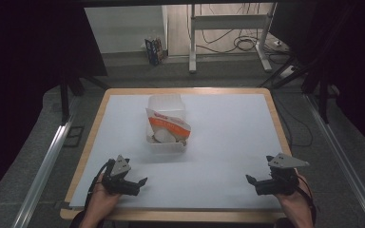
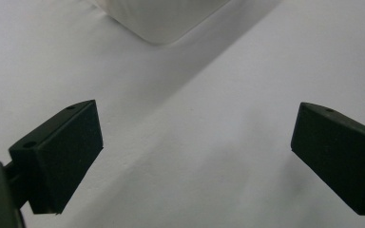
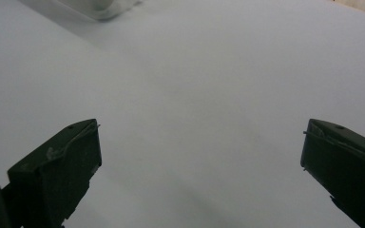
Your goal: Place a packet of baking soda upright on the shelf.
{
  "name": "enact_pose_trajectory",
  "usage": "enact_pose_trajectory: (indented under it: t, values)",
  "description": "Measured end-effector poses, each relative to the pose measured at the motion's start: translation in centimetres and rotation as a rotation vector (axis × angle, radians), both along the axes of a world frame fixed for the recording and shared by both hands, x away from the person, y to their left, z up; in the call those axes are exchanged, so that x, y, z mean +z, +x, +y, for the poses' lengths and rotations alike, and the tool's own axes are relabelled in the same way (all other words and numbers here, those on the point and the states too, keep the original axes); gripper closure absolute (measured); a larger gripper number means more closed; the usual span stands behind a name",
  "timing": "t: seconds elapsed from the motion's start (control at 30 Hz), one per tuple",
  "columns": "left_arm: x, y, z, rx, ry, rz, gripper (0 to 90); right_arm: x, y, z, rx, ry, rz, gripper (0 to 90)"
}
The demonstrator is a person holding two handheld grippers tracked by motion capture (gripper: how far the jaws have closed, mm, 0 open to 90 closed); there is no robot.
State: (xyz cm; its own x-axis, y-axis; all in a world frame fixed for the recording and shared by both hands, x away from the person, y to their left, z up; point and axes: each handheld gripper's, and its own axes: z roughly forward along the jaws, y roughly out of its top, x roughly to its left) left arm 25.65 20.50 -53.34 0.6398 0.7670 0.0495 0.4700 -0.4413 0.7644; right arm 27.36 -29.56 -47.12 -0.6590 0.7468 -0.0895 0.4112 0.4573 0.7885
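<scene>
Two grippers rest low over the near edge of the table (image 1: pixel 228 142), one toward each near corner, and both hold nothing. The left gripper (image 1: pixel 140 183) sits by the near left corner with a hand (image 1: pixel 102 202) behind it; the right gripper (image 1: pixel 252 180) sits by the near right corner, held by the other hand (image 1: pixel 294 199). Each has its jaws spread wide apart, with bare white tabletop between them.

From the high view, a clear plastic tub (image 1: pixel 167 142) stands near the middle of the table, somewhat toward the far edge and well apart from both grippers. A bag (image 1: pixel 168 124) stands upright inside it, white with an orange band and a little red print near its top, leaning slightly and rising above the tub's rim. Some pale pieces lie in the tub at the bag's foot, too small to make out. That view also takes in the wooden border of the table, the grey floor and a desk frame with cables beyond the far edge.

The left gripper view adds a close look at the tub (image 2: pixel 159 19): a rounded, ribbed, milky corner at the top of the frame, ahead of the left gripper (image 2: pixel 197 142) and throwing a soft shadow across the white surface. The right gripper view catches a sliver of the tub (image 3: pixel 100 7) at its upper left, far ahead of the right gripper (image 3: pixel 202 156). The bag's colours can be seen from above alone.
</scene>
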Motion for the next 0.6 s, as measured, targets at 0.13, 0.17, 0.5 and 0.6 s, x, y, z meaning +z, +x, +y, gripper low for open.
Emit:
enact_pose_trajectory:
  t: [0.13,0.17,0.5,0.6]
  values:
    - [0.0,0.0,0.0,-0.001,-0.001,0.001,3.2,-0.4,0.0,-0.6,-0.015,0.008,0.009,0.0]
    - [0.0,0.0,0.0,-0.001,0.000,0.002,3.2,-0.6,-0.1,-0.8,-0.022,0.013,0.013,0.0]
    - [0.0,0.0,0.0,-0.004,0.002,0.003,3.2,-1.6,-0.1,-2.0,-0.057,0.009,0.040,0.0]
    - [0.0,0.0,0.0,-0.004,0.004,0.003,3.2,-1.9,-0.2,-2.3,-0.066,0.004,0.051,0.0]
